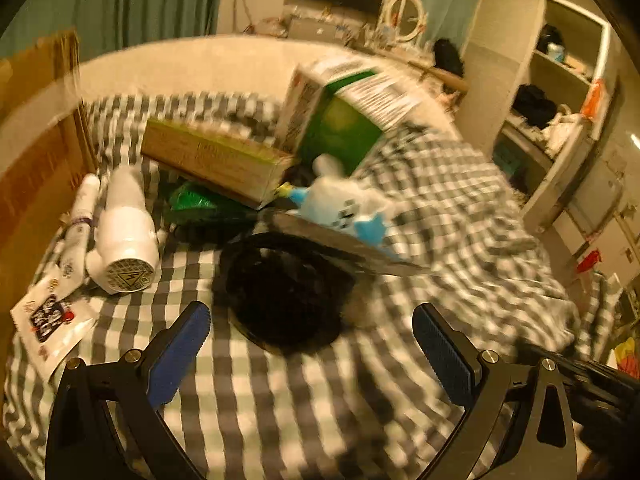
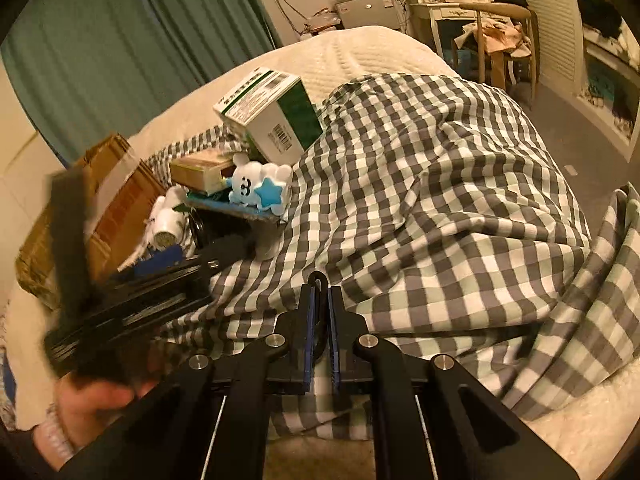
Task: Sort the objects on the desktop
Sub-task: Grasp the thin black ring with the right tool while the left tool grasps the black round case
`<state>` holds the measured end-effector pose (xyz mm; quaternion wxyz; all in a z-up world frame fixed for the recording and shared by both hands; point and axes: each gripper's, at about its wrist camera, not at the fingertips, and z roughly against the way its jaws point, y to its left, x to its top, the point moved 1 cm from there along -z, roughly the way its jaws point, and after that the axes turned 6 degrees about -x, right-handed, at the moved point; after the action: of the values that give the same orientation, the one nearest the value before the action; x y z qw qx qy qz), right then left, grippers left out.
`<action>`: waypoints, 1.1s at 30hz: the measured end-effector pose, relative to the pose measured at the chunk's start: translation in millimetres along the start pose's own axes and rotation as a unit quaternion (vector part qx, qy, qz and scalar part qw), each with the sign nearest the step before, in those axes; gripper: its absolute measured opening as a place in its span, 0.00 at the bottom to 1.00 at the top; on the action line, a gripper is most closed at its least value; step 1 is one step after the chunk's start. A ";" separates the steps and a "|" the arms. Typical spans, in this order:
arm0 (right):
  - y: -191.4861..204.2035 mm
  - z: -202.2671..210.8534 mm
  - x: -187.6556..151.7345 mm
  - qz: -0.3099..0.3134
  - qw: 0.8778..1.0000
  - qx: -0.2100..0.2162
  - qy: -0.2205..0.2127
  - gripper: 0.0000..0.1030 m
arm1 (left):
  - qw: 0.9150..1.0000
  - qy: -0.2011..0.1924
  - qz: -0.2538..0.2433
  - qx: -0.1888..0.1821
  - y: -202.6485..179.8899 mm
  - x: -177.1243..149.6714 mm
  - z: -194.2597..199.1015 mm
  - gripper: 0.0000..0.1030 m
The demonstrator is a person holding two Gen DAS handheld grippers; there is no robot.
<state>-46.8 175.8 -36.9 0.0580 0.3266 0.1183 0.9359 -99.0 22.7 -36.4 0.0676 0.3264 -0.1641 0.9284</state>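
Note:
My left gripper (image 1: 312,316) is open, its blue pads on either side of a black round thing (image 1: 284,292) lying on the checked cloth (image 1: 280,400). Behind it, a white and blue plush toy (image 1: 344,204) lies on a flat grey board (image 1: 344,248). Further back are a long brown box (image 1: 216,160) and a green and white carton (image 1: 344,112). A white hair dryer (image 1: 124,232) lies at the left. My right gripper (image 2: 322,292) is shut on a thin black loop (image 2: 318,278) above the checked cloth (image 2: 440,200). The left gripper (image 2: 160,280) shows blurred, held by a hand (image 2: 96,400).
A cardboard box (image 1: 36,152) stands against the left side of the pile. A white tube (image 1: 82,216), a printed sachet (image 1: 52,320) and a green packet (image 1: 196,204) lie near the dryer. Shelving (image 1: 560,92) and a chair (image 2: 500,32) stand beyond the bed.

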 end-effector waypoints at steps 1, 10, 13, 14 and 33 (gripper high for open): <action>-1.3 -0.2 0.3 -0.003 1.000 0.003 -0.001 0.06 | 1.000 0.004 0.014 0.001 6.0 1.2 -4.3 1.00; -8.6 -15.0 -1.2 -0.023 0.999 0.015 0.015 0.07 | 0.996 -0.006 0.051 -0.071 23.6 19.4 -14.5 0.91; -5.3 -8.0 2.1 -0.009 1.000 0.001 0.011 0.07 | 0.998 0.003 0.032 -0.054 17.7 15.4 -12.9 0.66; -3.4 -5.3 3.1 -0.006 1.000 -0.004 0.009 0.07 | 0.997 -0.001 0.039 -0.061 19.6 13.4 -9.1 0.61; 69.5 101.0 1.9 0.063 0.997 -0.015 -0.037 0.07 | 0.995 -0.068 0.024 -0.063 13.8 -38.9 141.9 0.61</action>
<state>12.7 127.6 58.9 0.0079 0.3671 0.0813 0.9266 11.0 -40.5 39.5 0.0545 0.3800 -0.2347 0.8931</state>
